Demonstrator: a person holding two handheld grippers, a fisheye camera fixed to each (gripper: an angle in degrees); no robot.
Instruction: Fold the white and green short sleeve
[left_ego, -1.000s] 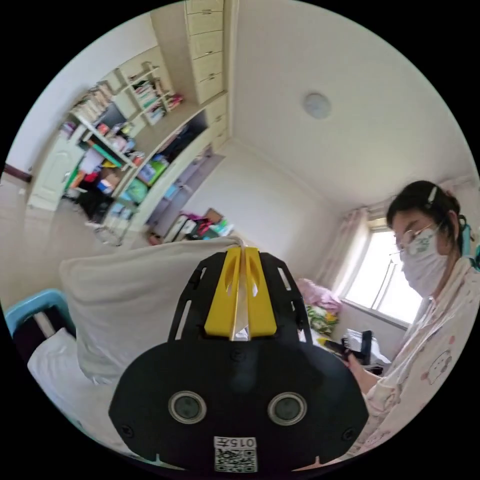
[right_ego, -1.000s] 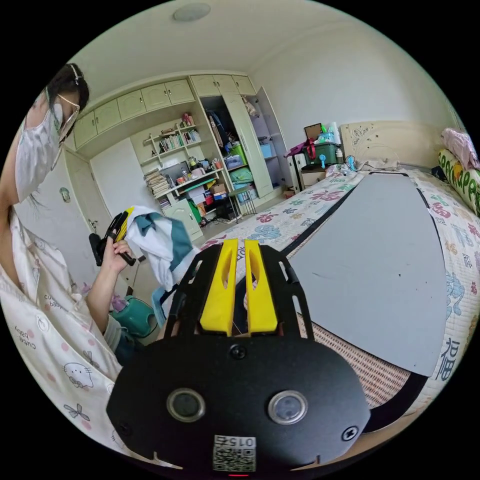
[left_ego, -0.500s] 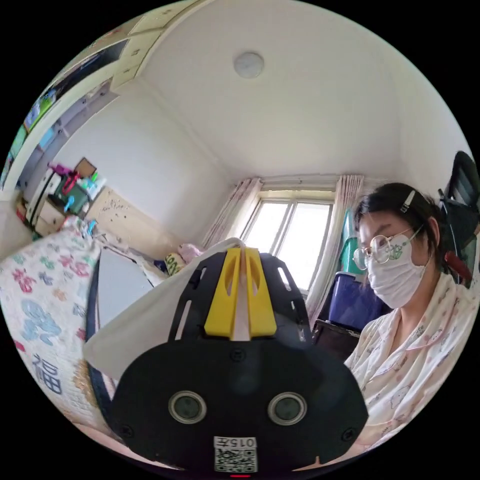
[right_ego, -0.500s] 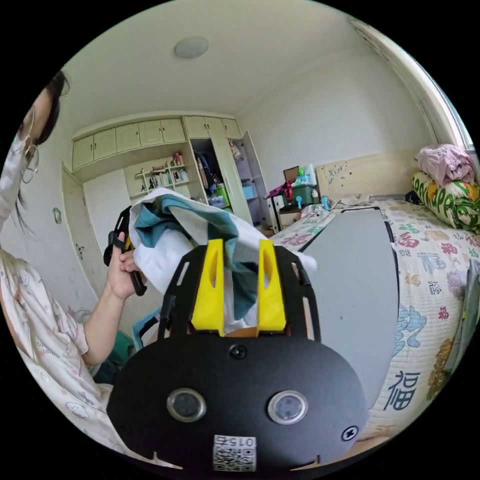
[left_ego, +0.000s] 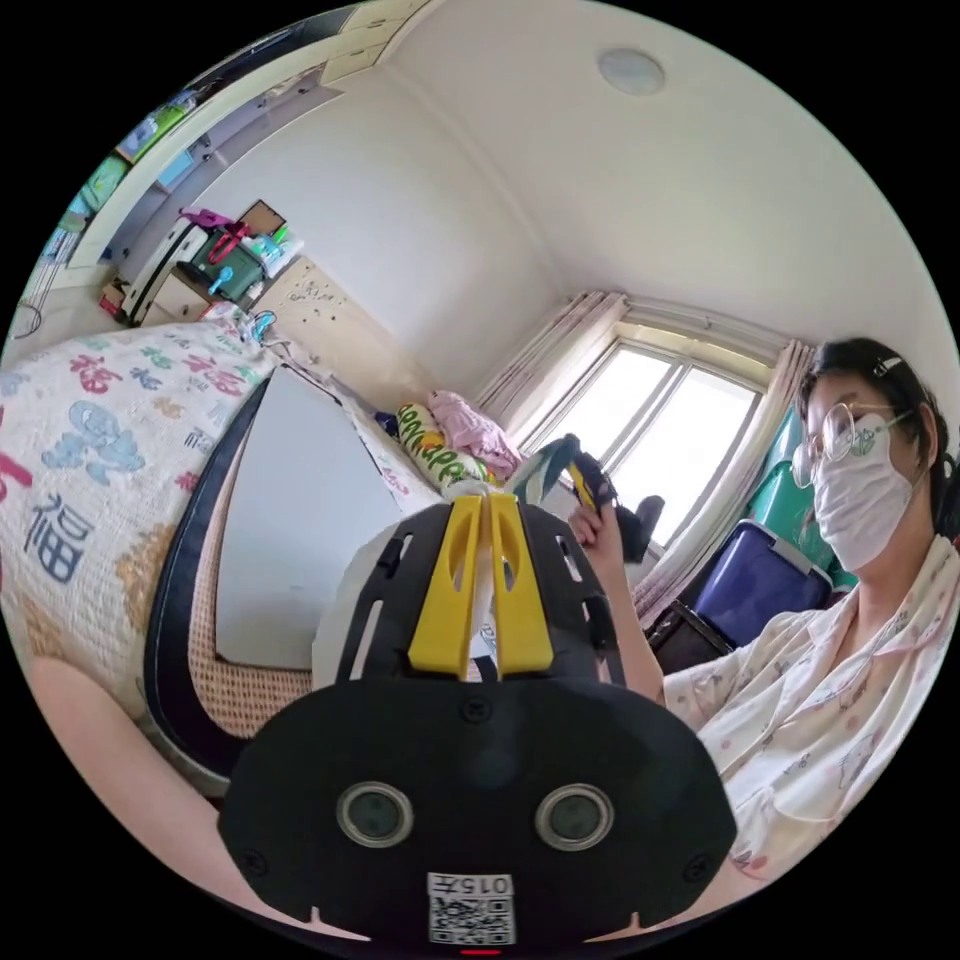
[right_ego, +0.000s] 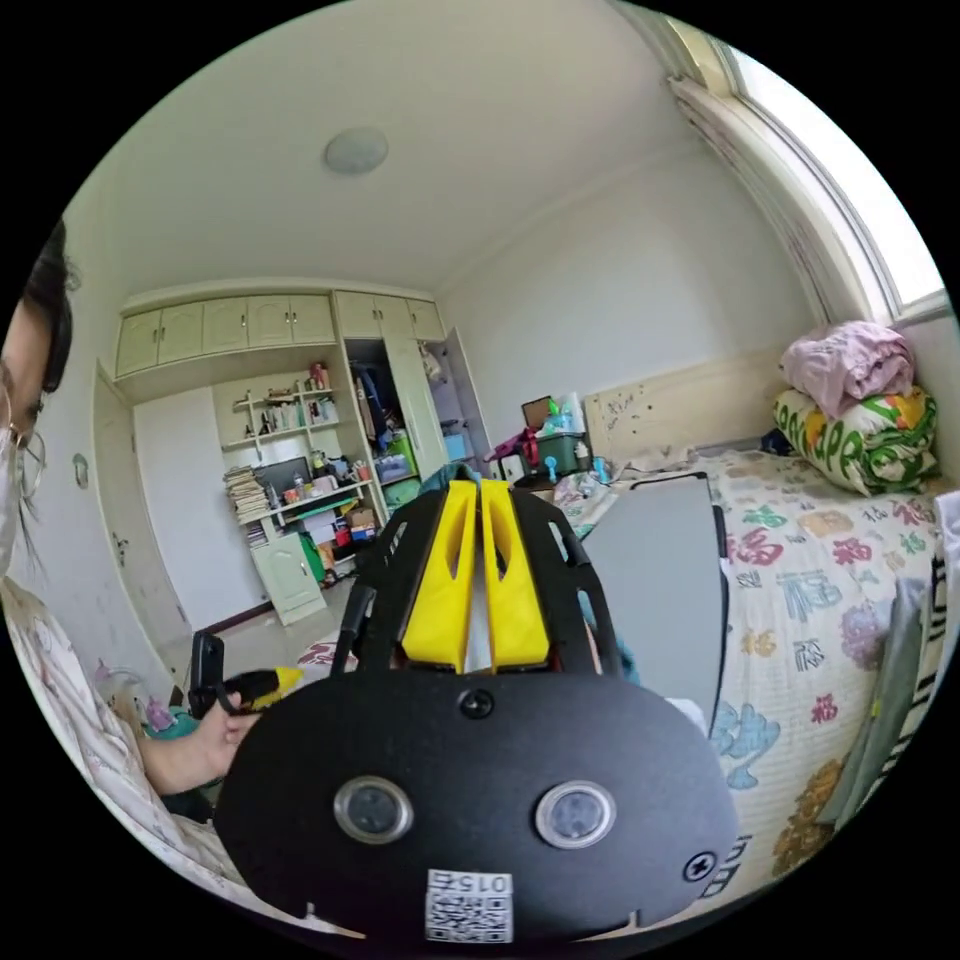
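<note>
Left gripper (left_ego: 482, 520) is clenched on white shirt (left_ego: 345, 600) cloth; right gripper (right_ego: 478, 520) has closed on it since half a second ago. Both hold it aloft beside the grey board (right_ego: 665, 570) on the bed (right_ego: 800, 600). Light, limp fabric: probably best gripped at shoulder seams.

A bed with a patterned quilt (right_ego: 800, 600) carries a flat grey board (left_ego: 290, 520) laid over a woven mat (left_ego: 240, 690). At the bed's far end a pink bundle (right_ego: 848, 360) sits on a green-and-white rolled quilt (right_ego: 860, 440). Open shelves (right_ego: 290, 480) packed with books stand beside a wardrobe (right_ego: 400, 400), a round ceiling light (right_ego: 355, 151) above
</note>
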